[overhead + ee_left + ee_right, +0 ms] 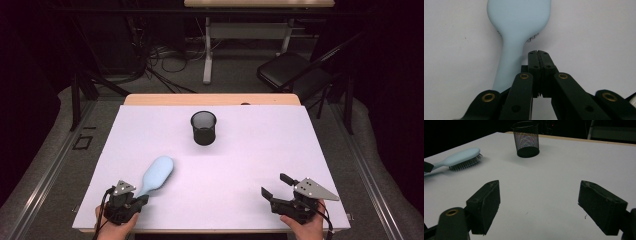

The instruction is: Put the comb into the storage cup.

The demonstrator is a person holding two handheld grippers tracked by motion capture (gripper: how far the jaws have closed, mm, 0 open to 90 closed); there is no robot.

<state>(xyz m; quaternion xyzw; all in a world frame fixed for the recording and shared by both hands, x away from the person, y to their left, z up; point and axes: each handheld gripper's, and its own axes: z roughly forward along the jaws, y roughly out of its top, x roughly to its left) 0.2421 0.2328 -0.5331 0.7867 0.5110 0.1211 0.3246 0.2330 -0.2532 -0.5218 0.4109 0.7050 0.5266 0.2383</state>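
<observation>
A pale blue hairbrush (157,172) lies bristles down on the white table sheet (240,165), its handle pointing toward the near left corner. My left gripper (142,199) rests at that handle's end. In the left gripper view its jaws (539,52) are pressed together with nothing between them, and the hairbrush (519,22) handle runs just beside them on the left. A black mesh cup (203,127) stands upright at the middle back of the sheet. My right gripper (274,184) sits near the front right, open and empty (539,192), facing the mesh cup (526,138) and the hairbrush (464,156).
The sheet covers a wooden table whose far edge (212,99) shows behind the cup. Beyond the table are a black folding chair (292,72), a desk frame (207,45) and floor cables. A hand holds each gripper at the table's near edge.
</observation>
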